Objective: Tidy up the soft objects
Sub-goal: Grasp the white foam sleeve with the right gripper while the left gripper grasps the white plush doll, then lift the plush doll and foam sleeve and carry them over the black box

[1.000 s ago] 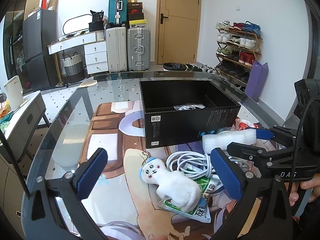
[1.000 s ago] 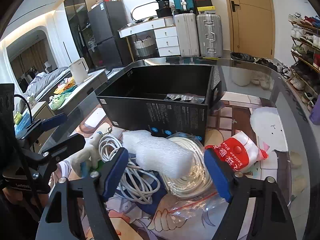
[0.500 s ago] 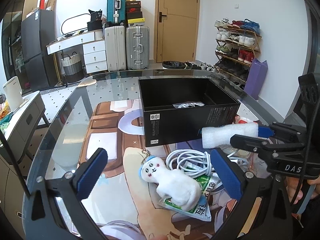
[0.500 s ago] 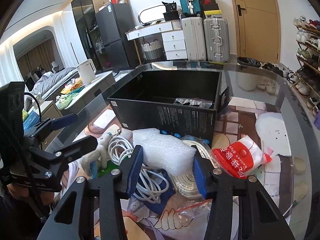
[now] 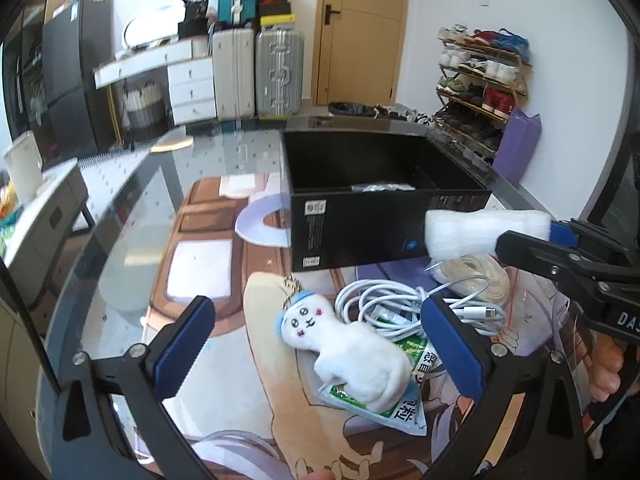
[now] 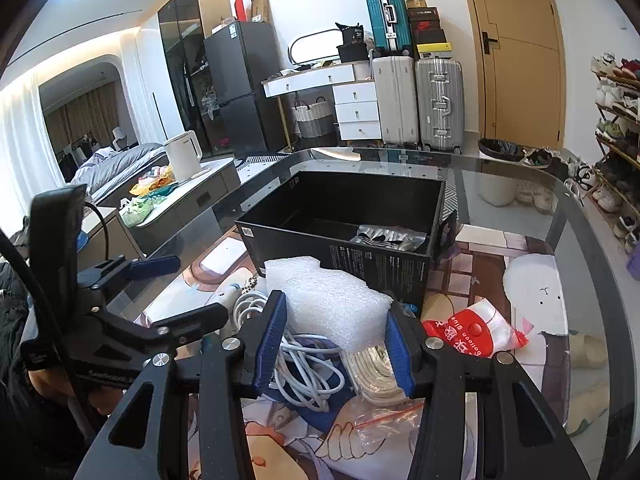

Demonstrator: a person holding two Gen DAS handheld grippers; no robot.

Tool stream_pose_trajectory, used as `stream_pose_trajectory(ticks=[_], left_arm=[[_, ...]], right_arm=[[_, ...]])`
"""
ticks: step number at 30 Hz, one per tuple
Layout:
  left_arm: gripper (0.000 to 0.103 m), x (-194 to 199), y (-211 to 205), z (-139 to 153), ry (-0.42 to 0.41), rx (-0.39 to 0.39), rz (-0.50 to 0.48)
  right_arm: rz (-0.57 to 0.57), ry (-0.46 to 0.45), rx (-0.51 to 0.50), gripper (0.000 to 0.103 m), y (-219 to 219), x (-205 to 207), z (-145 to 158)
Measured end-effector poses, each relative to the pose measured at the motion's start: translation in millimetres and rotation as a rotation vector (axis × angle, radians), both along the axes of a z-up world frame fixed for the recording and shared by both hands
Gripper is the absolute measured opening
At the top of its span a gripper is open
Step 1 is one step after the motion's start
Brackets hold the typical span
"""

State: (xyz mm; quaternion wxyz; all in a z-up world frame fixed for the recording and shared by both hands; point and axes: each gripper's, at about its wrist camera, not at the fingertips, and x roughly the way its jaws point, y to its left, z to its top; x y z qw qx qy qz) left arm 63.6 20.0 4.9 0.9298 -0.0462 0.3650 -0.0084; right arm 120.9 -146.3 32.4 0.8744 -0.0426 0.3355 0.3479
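Right wrist view: right claw (image 6: pixel 334 336) clamps white foam roll (image 6: pixel 326 300), lifted above cable clutter on table (image 6: pixel 576 208), just short of black box (image 6: pixel 340 240); left claw (image 5: pixel 316 344) wide over plush toy (image 5: pixel 344 350); likely risk: compressible foam slipping or snagging the box rim.

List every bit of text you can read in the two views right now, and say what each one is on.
"DAS": right gripper, on its body; cut off by the frame edge.
"Balloon Glu", seen inverted: red and clear bag; its larger characters are illegible.
Green and white packet: large Chinese characters, not clearly readable.
Black box: QR labels and fine white print, too small.
Stacked shoe boxes: logos too blurred.
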Motion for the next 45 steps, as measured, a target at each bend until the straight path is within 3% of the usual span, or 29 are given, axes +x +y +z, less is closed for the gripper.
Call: stream_pose_trajectory(ticks=[11,19,20,21,45], left_arm=[[0.099,8.3,5.6,-17.1,0.111,-0.071,-0.004],[0.052,6.2,4.9,-17.1,0.129,-0.119,-0.061],[0.041,5.5,4.7,-16.0,0.127,-0.119,-0.064],[0.036,5.4,5.0,-15.6,0.13,-0.121,-0.065],[0.032,-5.1,1.1,6.0,0.02,-0.087,-0.094]], right_arm=[[0.0,-0.006,0.002,0.048,-0.7,-0.9,1.0],[0.004,-0.01,0.004,0.048,-2.5,-1.4,2.5],[0.005,-0.011,0.005,0.048,-2.5,-1.7,2.7],[0.005,-0.013,0.005,0.048,-2.3,-1.8,3.1],[0.008,-0.042,0.025,0.048,-6.6,-2.7,7.7]])
